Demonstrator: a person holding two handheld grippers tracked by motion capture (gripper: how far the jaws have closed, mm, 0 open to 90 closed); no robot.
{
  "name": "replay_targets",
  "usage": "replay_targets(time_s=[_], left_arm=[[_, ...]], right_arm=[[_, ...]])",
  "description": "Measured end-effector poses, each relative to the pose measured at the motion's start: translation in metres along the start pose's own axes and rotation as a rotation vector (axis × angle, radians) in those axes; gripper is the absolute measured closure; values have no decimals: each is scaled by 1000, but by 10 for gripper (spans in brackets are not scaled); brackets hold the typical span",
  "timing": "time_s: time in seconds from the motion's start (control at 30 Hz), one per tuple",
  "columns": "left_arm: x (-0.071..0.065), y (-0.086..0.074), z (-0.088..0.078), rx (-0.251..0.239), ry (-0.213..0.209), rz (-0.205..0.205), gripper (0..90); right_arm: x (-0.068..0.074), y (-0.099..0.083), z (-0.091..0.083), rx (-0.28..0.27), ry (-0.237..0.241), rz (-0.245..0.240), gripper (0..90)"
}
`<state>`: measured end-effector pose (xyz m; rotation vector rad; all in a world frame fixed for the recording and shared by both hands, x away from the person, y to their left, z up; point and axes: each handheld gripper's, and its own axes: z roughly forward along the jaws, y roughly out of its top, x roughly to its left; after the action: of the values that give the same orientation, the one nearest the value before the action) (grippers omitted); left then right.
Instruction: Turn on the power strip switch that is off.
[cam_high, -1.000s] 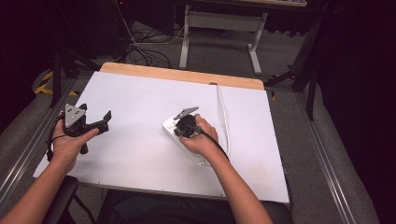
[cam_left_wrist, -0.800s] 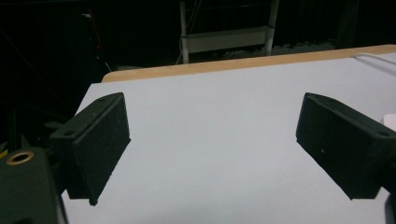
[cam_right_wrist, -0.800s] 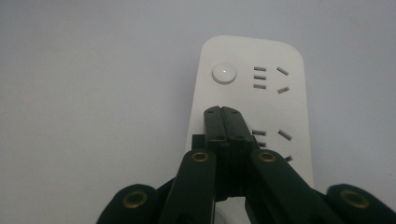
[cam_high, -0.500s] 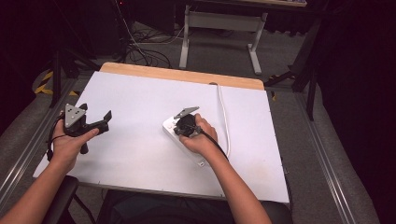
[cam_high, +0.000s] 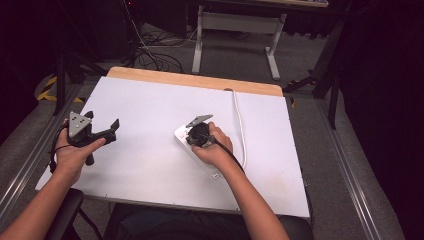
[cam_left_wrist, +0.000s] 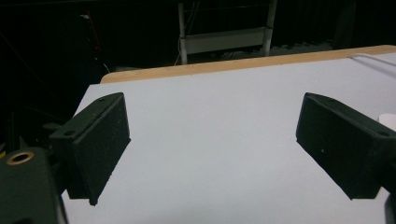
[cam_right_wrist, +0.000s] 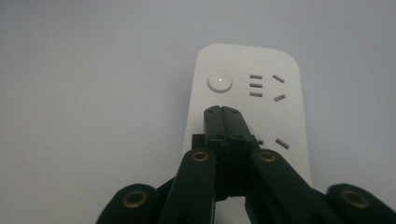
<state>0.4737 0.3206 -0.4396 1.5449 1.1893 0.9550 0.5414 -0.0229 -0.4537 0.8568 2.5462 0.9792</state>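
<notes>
Hovering over one power strip (cam_right_wrist: 247, 102), right gripper (cam_right_wrist: 223, 112) jaws pressed together, left gripper (cam_left_wrist: 210, 154) jaws spread.

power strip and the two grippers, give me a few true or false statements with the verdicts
1. The right gripper has its jaws shut over the white power strip. True.
2. The left gripper is clamped on a plug. False: its jaws stand wide apart with nothing between them, above the bare white table.
3. The strip has a round button near its end. True.
4. The strip's white cord runs off toward the person. False: it runs toward the table's far edge.
5. The left gripper rests on the strip. False: it is far to the left.
</notes>
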Motion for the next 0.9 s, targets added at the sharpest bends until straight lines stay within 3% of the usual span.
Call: replay_targets(time_s=[0.9], left_arm=[[0,0,0,4,0,5,104]], right_arm=[[-1,-1,-1,-14,2,26,900]])
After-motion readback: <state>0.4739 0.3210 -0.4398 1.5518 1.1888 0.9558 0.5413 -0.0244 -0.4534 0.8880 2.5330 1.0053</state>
